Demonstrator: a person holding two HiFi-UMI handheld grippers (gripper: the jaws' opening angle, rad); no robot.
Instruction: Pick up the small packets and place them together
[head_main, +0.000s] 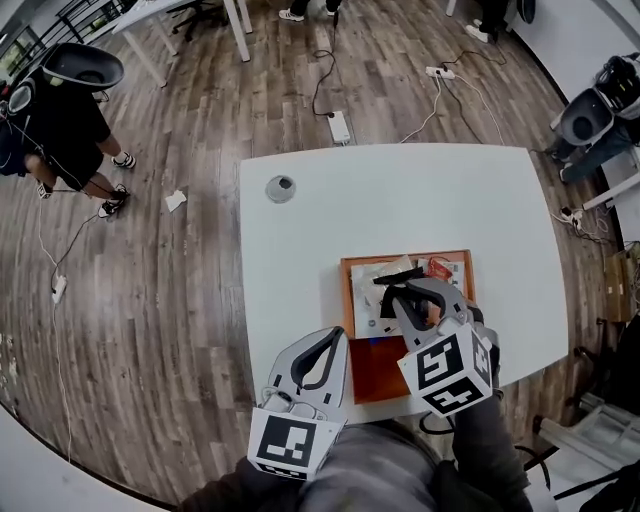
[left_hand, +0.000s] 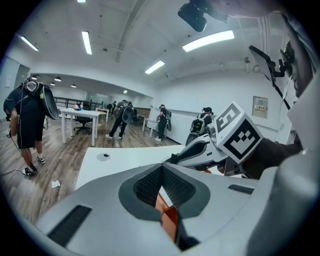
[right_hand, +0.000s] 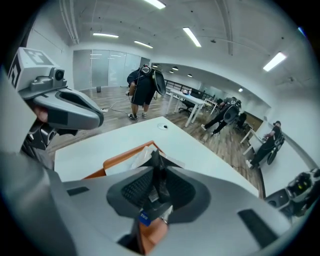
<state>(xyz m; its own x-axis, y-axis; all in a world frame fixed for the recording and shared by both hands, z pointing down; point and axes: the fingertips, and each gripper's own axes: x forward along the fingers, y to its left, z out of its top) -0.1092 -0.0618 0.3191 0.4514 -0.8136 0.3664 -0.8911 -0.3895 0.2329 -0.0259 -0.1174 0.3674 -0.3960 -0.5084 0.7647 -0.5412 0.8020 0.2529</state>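
The black packet I am working with stands on end in the gap of my right gripper, its top poking out past the tips. Those jaws are only a little way apart, and as far as I can see the pads are not squeezing the packet; it simply sits between them.

From the head view, the same black packet hangs at the right gripper tips over the 12 o'clock end of the orange tray. The other packets, pale ones, lie heaped in that far end of the tray, with a red packet at about 1 o'clock of the black one.

My left gripper has its jaw tips pressed together with nothing in them; through the bowed slot behind the tips I can see a strip of the orange tray. In the head view the left gripper hovers at 7 o'clock of the right one, just beside the tray's left rim.

The tray sits at the 5 o'clock part of the white table, close to my edge. A round cable port is set in the table top at 11 o'clock. Beyond, on the wooden floor, a power strip lies at 12 o'clock, and a person in black stands at 10 o'clock.
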